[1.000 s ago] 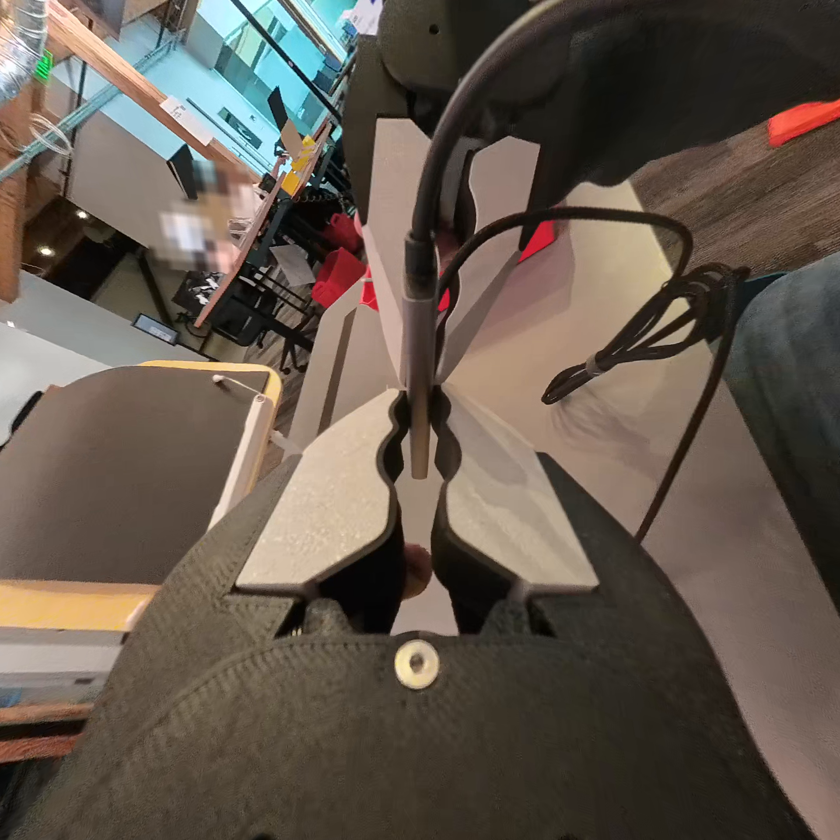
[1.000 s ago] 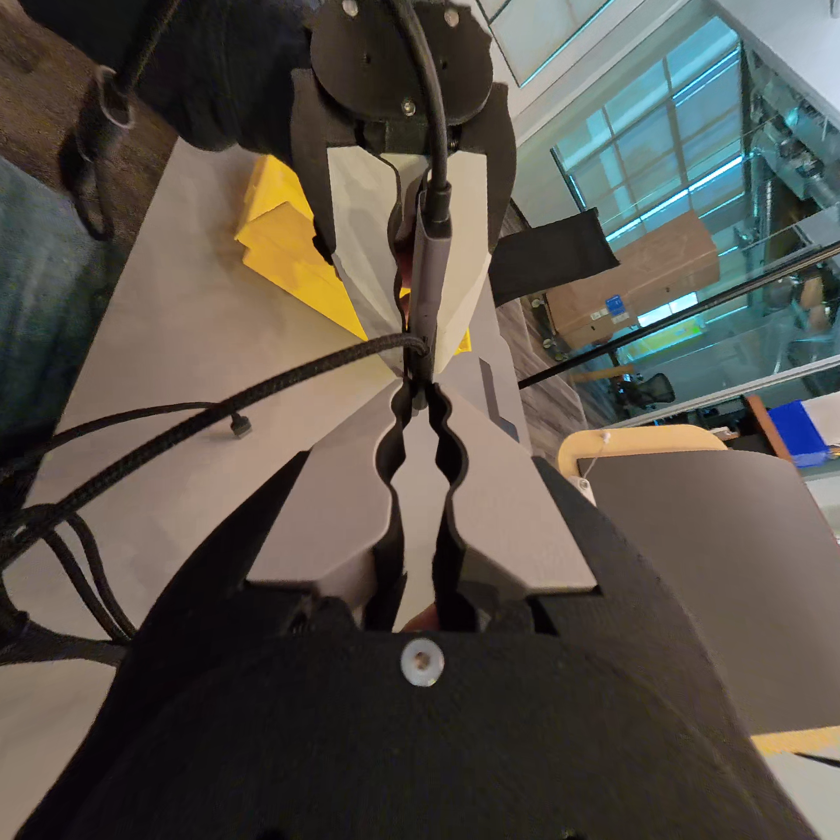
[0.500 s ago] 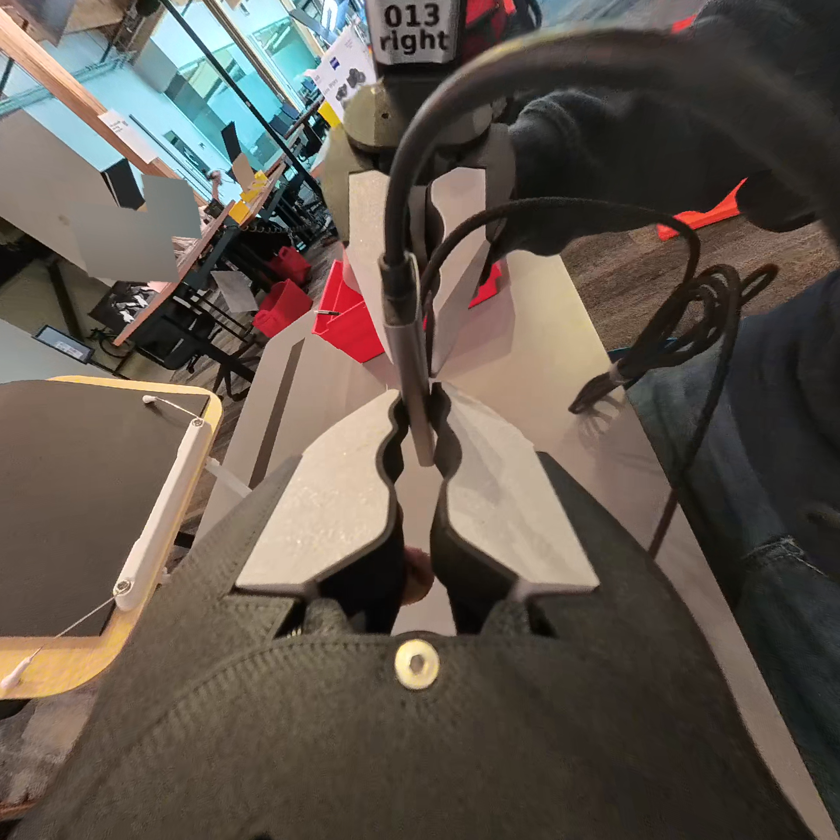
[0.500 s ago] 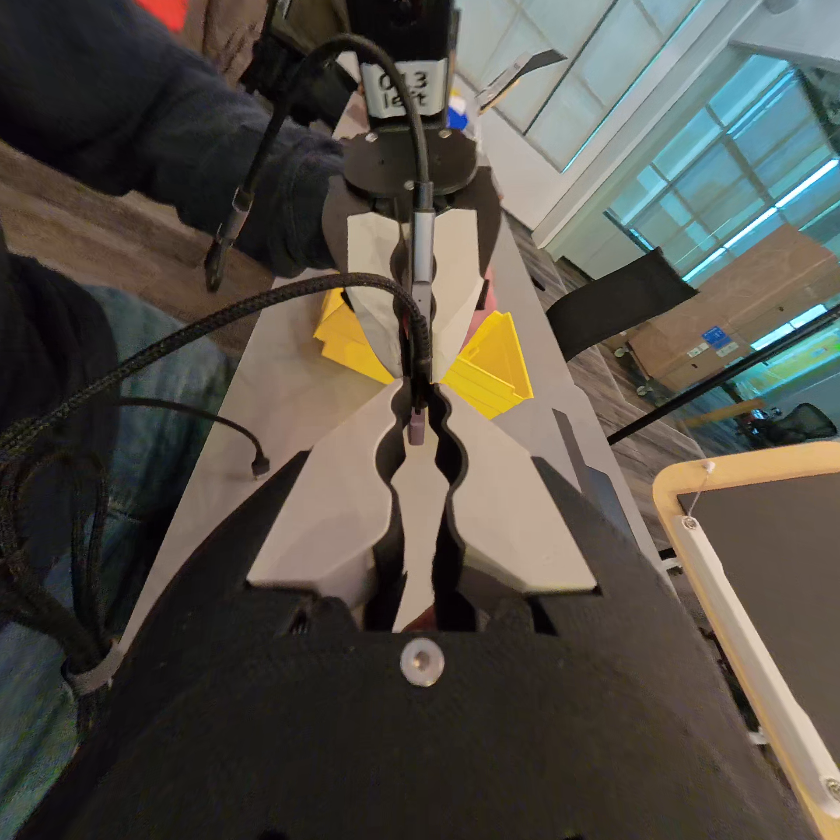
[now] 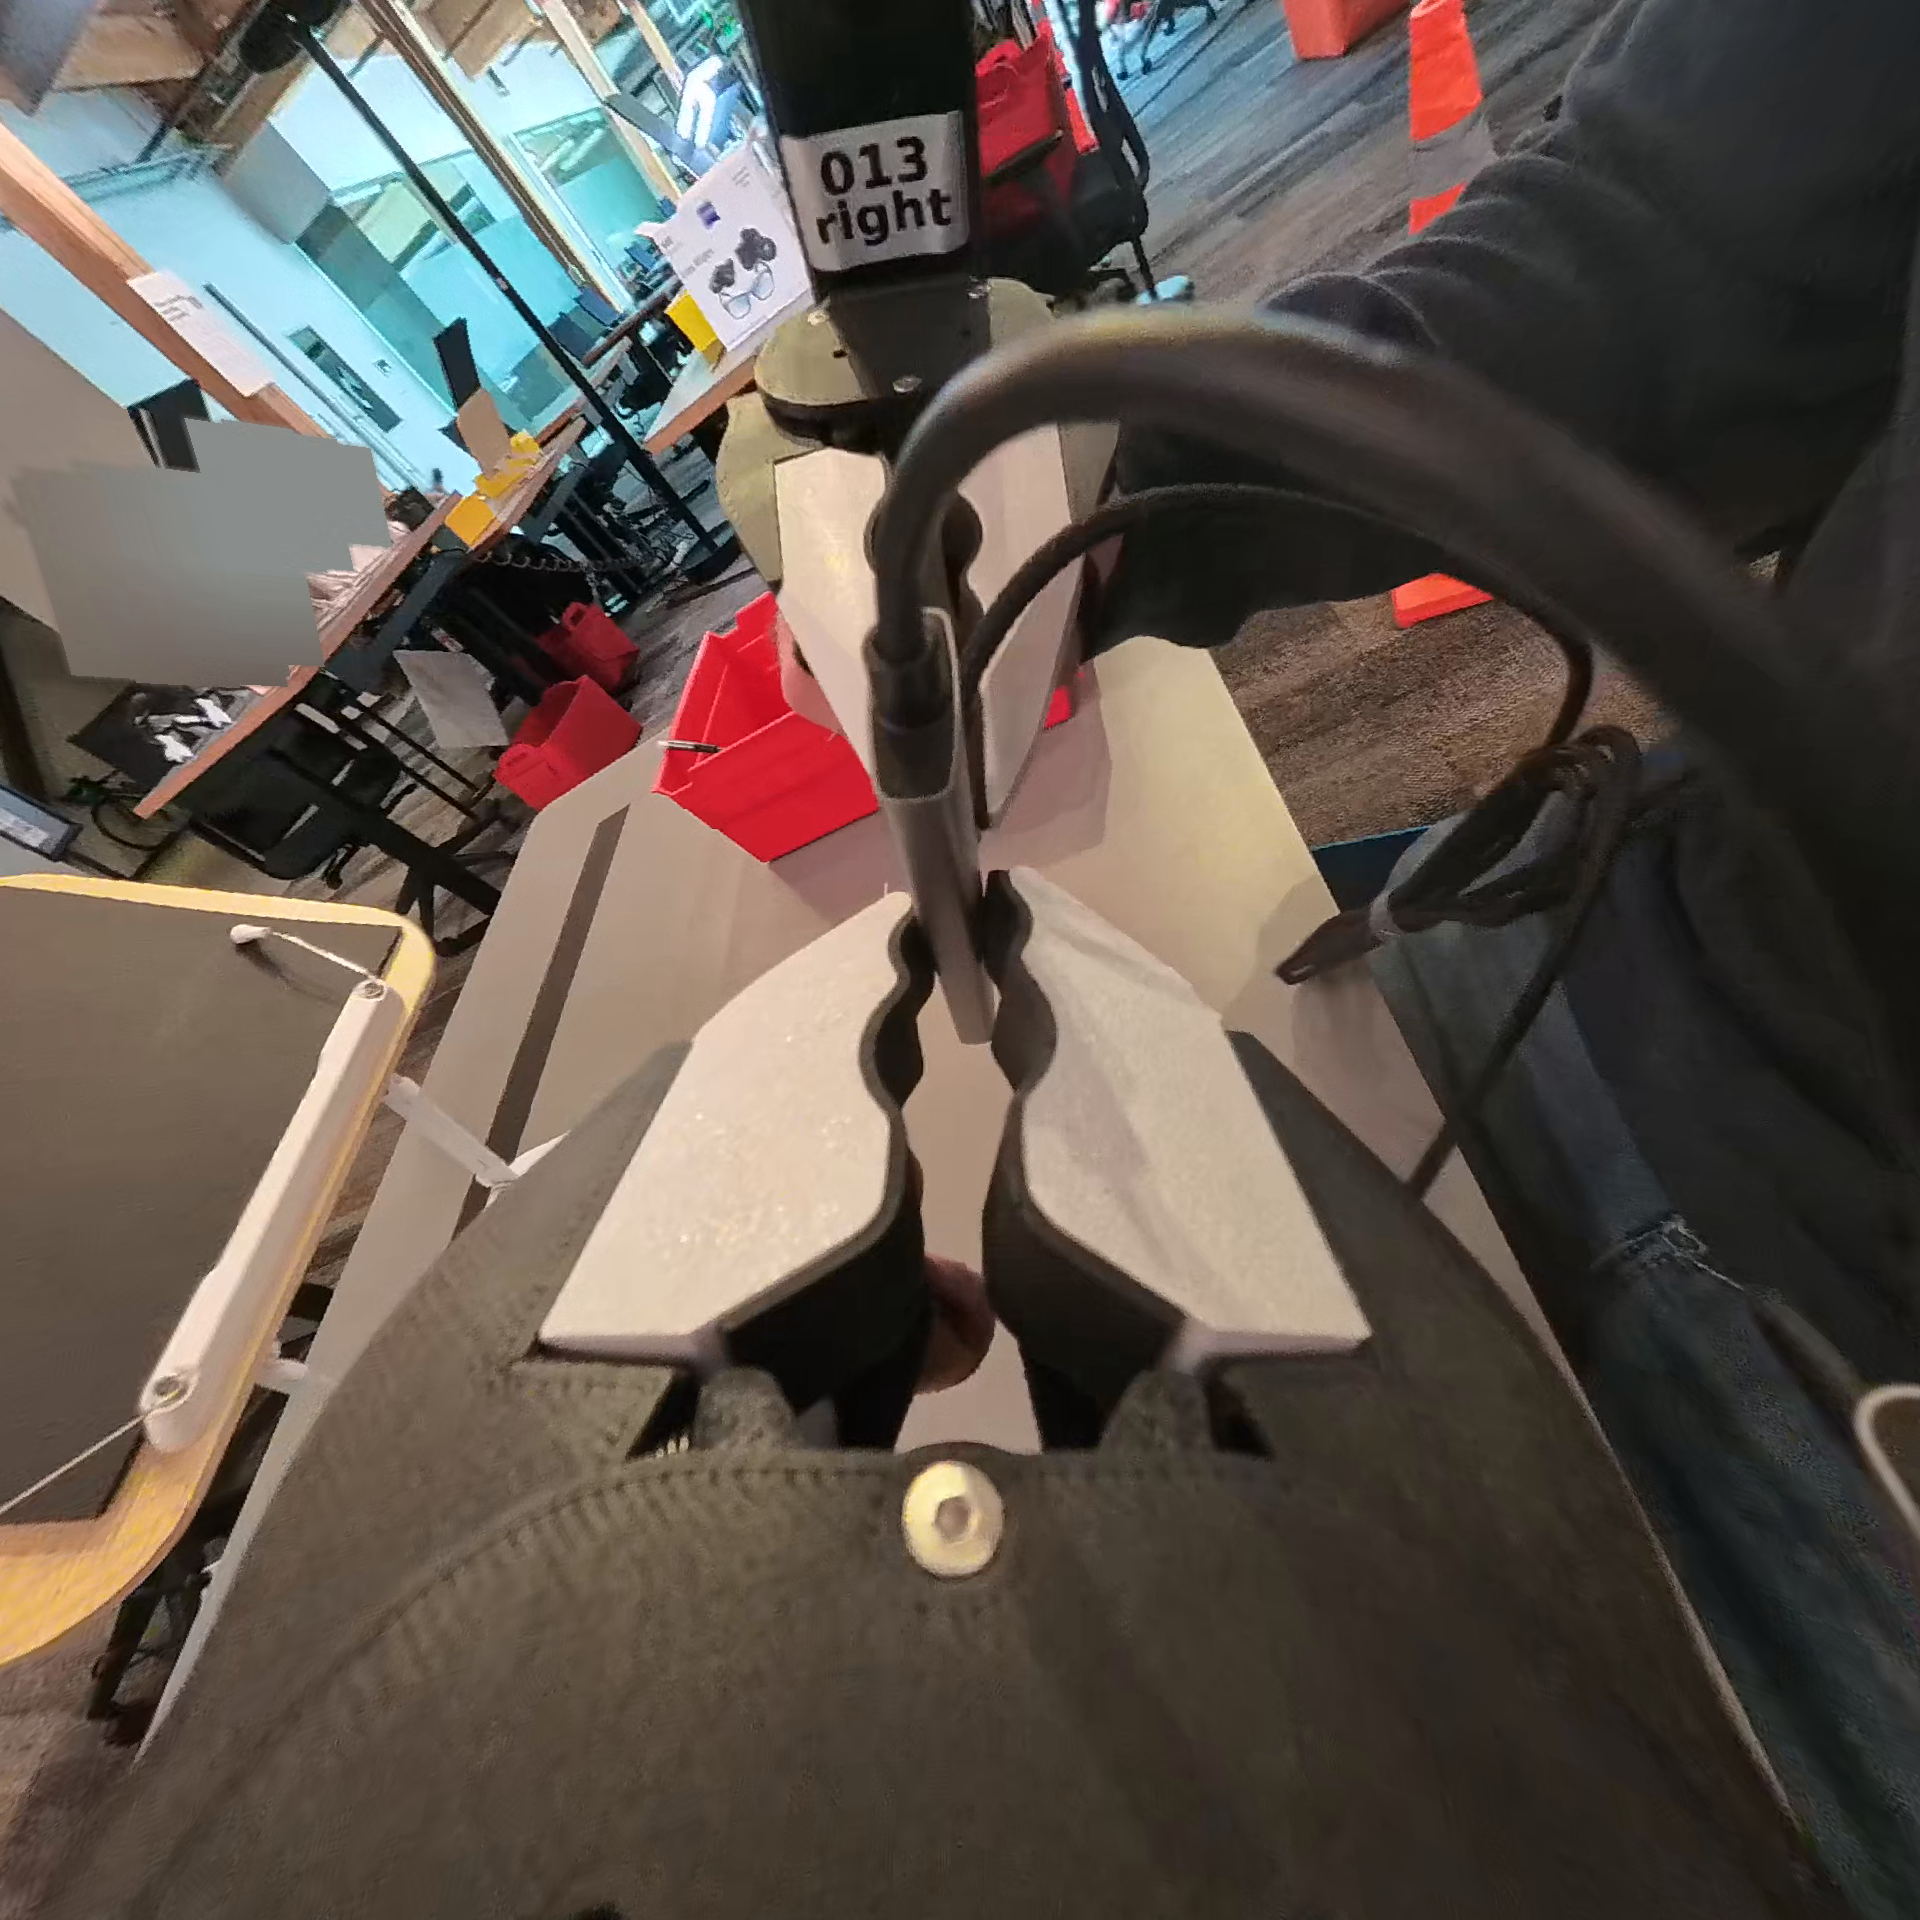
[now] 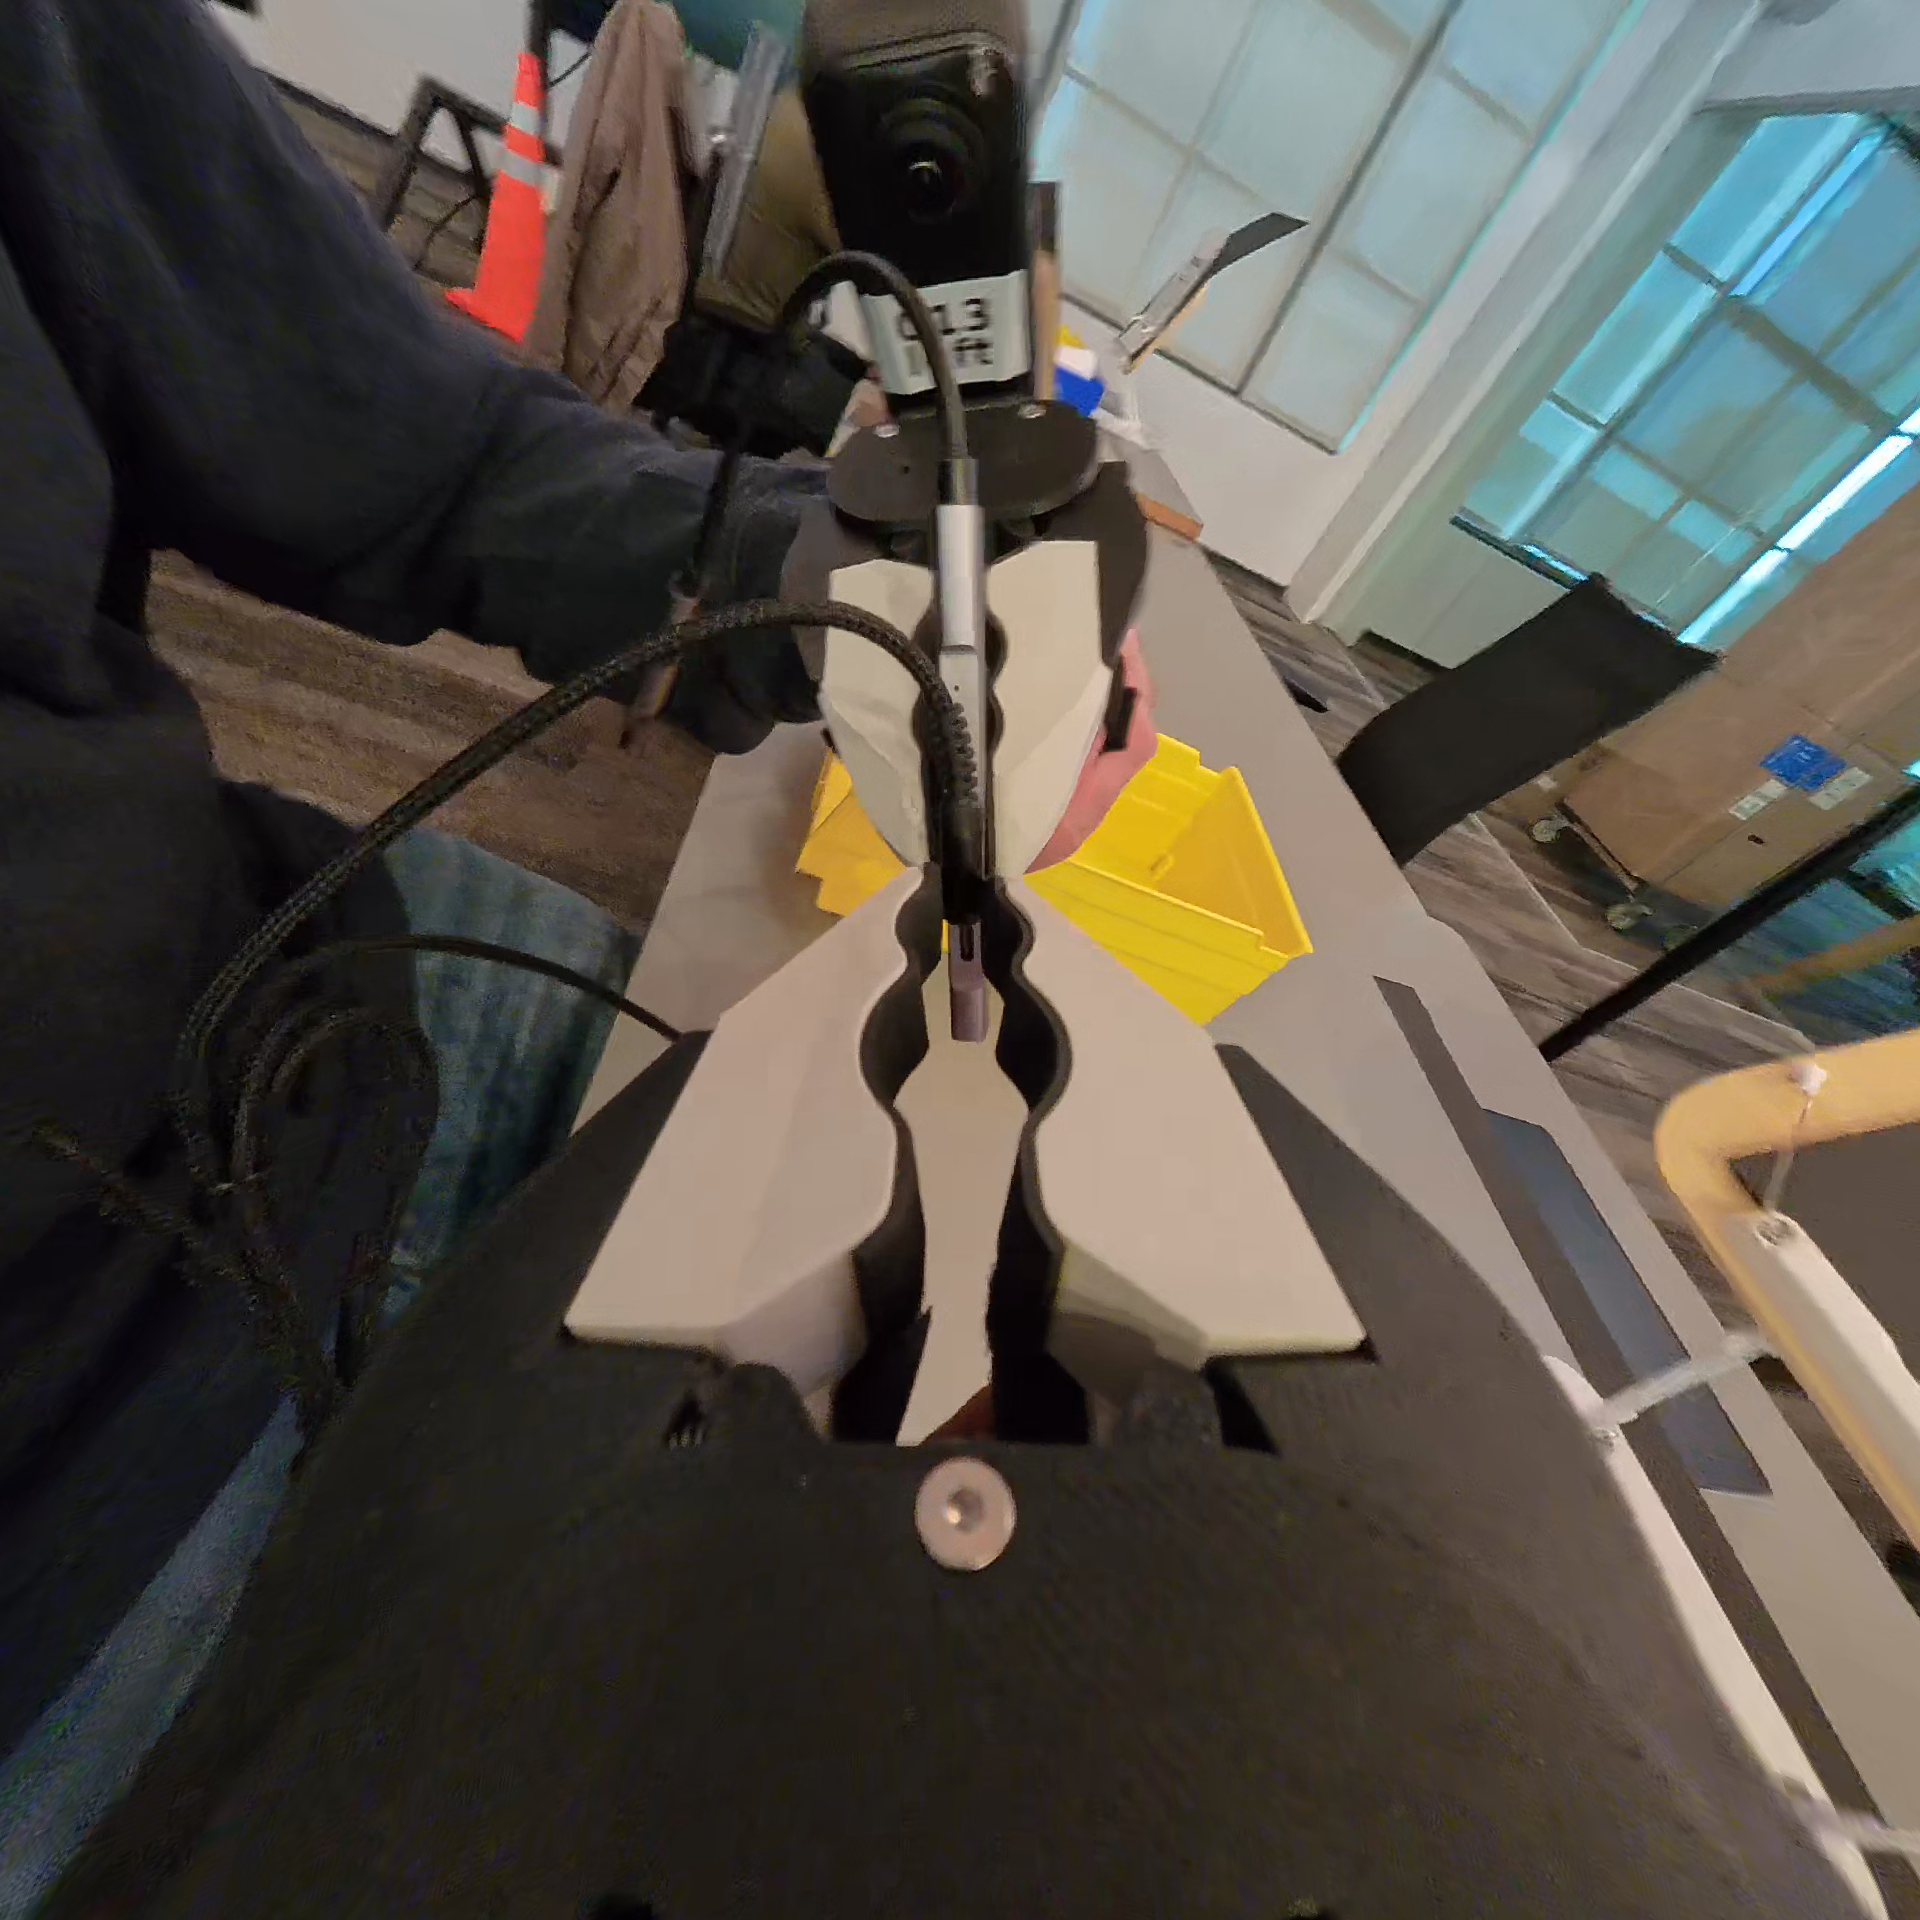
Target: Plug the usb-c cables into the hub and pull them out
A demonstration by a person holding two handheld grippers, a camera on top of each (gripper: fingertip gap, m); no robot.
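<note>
Edgewise, slim grey hub [image 5: 943, 914], braided black cable [image 6: 727, 649]

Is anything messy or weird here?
A little messy: the black braided cable hangs in a tangled bundle off the grey table's edge. The left gripper pinches the slim grey hub edge-on.

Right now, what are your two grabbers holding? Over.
Left gripper shut on the slim grey hub. Right gripper shut on a braided USB-C cable's plug, facing the hub. Nothing between them.
</note>
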